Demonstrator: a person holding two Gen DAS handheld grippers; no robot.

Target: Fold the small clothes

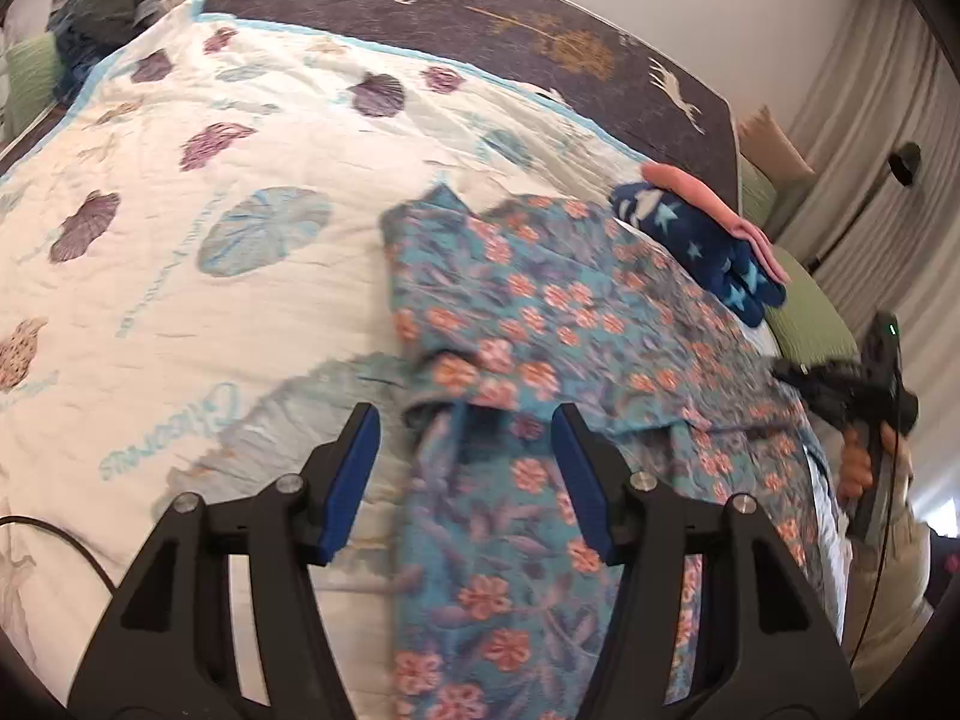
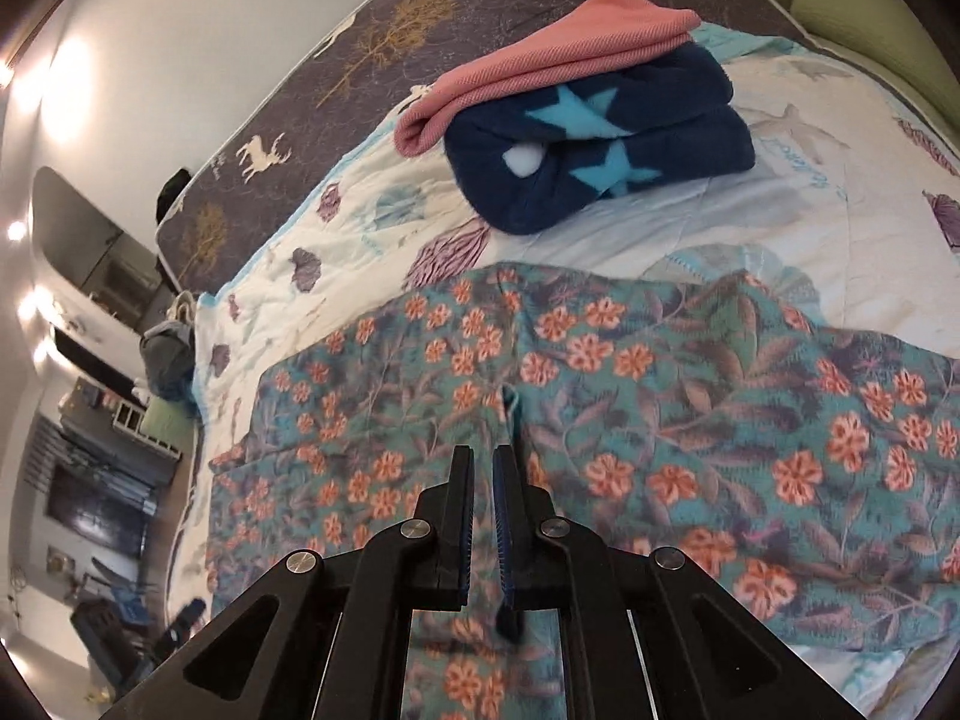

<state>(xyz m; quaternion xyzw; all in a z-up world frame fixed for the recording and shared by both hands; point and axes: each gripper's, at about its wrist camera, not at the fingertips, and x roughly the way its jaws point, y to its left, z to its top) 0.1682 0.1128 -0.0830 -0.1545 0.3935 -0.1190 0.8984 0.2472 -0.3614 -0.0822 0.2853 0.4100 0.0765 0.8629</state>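
Floral garment (image 2: 600, 420) spread on quilt (image 1: 180, 240), long axis running between my tongs — R gripper (image 2: 483, 456) pinched shut on a fabric ridge; L gripper (image 1: 465, 438) open, straddling nearer end, gripping nothing.

Floral garment (image 1: 540, 324) blurred and cut off at lower edge, right claw (image 1: 792, 375) smeared

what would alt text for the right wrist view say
The right gripper, jaws nearly shut, pinches an edge of a teal floral garment spread on a white quilt. Behind it sit a folded navy star fleece and a pink cloth.
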